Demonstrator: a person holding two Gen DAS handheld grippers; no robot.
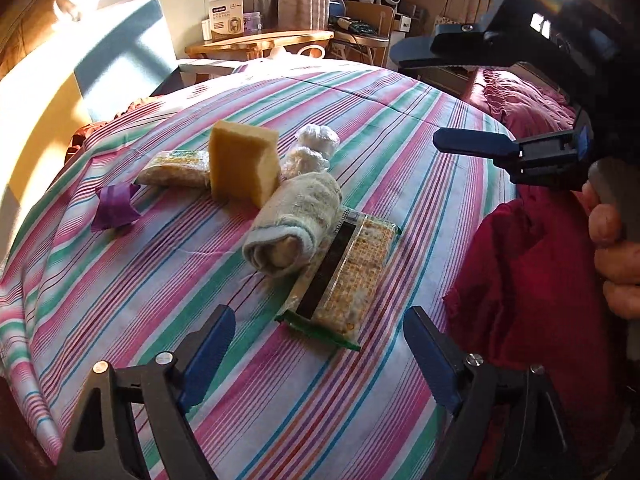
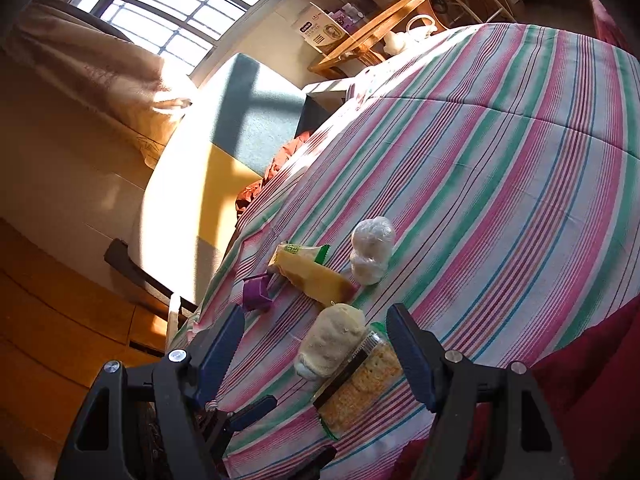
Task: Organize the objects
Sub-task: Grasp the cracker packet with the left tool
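On the striped bedspread [image 1: 168, 312] lie a cracker pack [image 1: 348, 280], a rolled beige towel [image 1: 294, 226] leaning on it, an upright yellow sponge [image 1: 244, 166], a second snack pack [image 1: 176, 168], a white plastic-wrapped bundle [image 1: 312, 148] and a purple tape piece [image 1: 114, 208]. My left gripper [image 1: 320, 356] is open and empty, just short of the cracker pack. My right gripper [image 1: 416, 100] is open and empty, in the air at the right. In the right wrist view it [image 2: 316, 348] hovers over the towel [image 2: 332, 340] and cracker pack [image 2: 360, 392]; the sponge [image 2: 316, 276], bundle [image 2: 372, 248] and tape [image 2: 258, 292] lie beyond.
A dark red blanket [image 1: 532, 288] is bunched at the bed's right side. A blue-grey headboard panel [image 1: 124, 52] and a wooden table [image 1: 260, 42] with boxes stand behind the bed. The bed's left edge drops to a wooden floor [image 2: 60, 320].
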